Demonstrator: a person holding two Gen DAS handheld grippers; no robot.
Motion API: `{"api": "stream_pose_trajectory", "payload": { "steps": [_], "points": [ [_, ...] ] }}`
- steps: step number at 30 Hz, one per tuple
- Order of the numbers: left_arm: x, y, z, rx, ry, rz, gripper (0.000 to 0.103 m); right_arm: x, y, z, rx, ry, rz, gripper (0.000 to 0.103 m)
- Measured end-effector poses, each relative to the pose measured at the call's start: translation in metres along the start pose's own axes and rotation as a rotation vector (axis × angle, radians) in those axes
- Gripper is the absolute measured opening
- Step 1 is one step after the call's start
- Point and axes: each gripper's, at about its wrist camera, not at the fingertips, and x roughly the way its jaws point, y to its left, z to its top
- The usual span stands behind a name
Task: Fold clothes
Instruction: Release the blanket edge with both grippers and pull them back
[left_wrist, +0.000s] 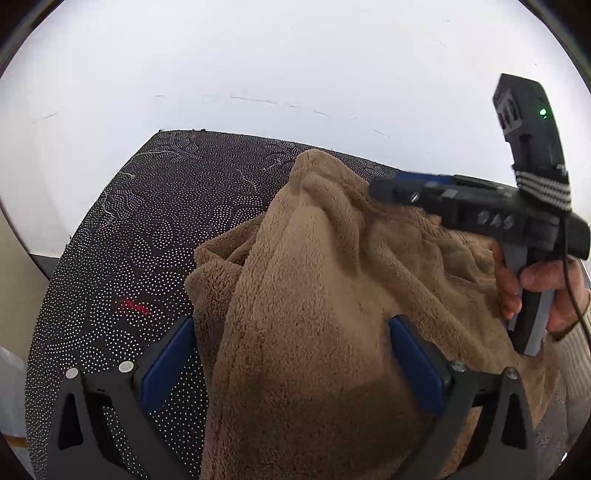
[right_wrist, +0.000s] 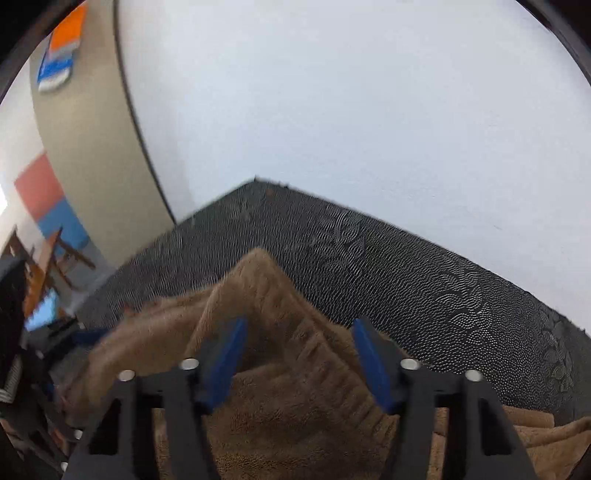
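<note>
left gripper (left_wrist: 291, 362) jaws standing wide around bunched brown fleece garment (left_wrist: 314, 295), grip unclear | right gripper (right_wrist: 299, 354) jaws gaping, holding nothing | advising: flatten fleece on table (left_wrist: 147, 221) before creasing

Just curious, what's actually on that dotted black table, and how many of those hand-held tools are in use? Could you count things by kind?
Brown fleece garment: 1
Hand-held tools: 2, the left tool with fleece between its blue pads, and the right tool open over the fleece
Dotted black table cover: 1
Total: 4
</note>
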Motion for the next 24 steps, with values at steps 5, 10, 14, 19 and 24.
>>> {"api": "stream_pose_trajectory", "payload": {
  "steps": [5,10,14,19,24],
  "points": [
    [-0.001,0.003,0.001,-0.003,0.0,-0.001,0.103,0.019,0.011,-0.002,-0.062,0.076,-0.11,0.02],
    [-0.003,0.002,0.0,-0.001,-0.004,0.008,0.103,0.015,-0.004,0.011,-0.007,0.029,-0.286,0.0],
    [-0.002,0.004,0.0,-0.011,0.0,-0.005,0.103,0.016,-0.03,0.007,0.114,0.017,-0.183,0.001],
    [0.001,0.005,0.001,-0.022,0.006,-0.013,0.103,-0.036,-0.058,-0.007,0.192,-0.048,-0.162,0.032],
    [-0.001,0.004,-0.001,-0.026,0.021,-0.006,0.103,-0.101,-0.101,-0.048,0.28,-0.076,-0.242,0.1]
  ]
}}
